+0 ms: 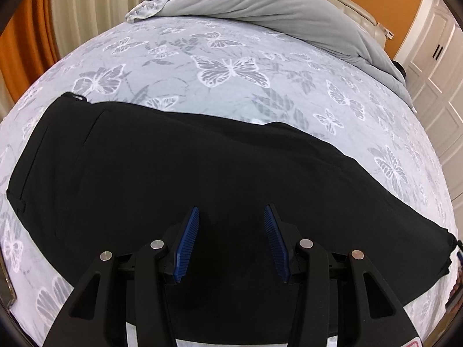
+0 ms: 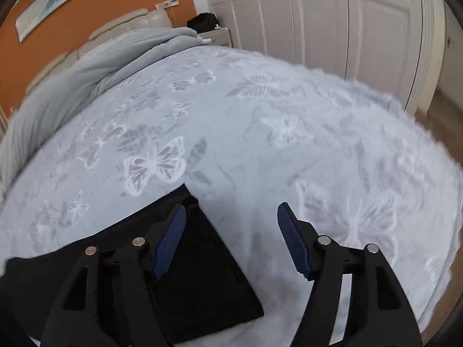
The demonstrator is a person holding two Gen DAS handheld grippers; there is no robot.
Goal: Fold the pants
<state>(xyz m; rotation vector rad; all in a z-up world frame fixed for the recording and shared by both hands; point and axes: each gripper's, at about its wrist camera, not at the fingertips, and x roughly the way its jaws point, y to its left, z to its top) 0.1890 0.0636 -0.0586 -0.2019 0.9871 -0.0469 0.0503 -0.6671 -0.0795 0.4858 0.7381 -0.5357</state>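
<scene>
Parted jaws of both grippers over black pants (image 1: 179,173) on butterfly sheet (image 1: 231,57)

Black pants (image 1: 179,167) lie on a pale blue butterfly-print sheet (image 1: 231,69), grey duvet (image 1: 260,3).

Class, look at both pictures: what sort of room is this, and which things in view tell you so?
Most likely a bedroom: a bed with a butterfly-print sheet, a bunched grey duvet by a padded headboard, and white wardrobe doors.
</scene>
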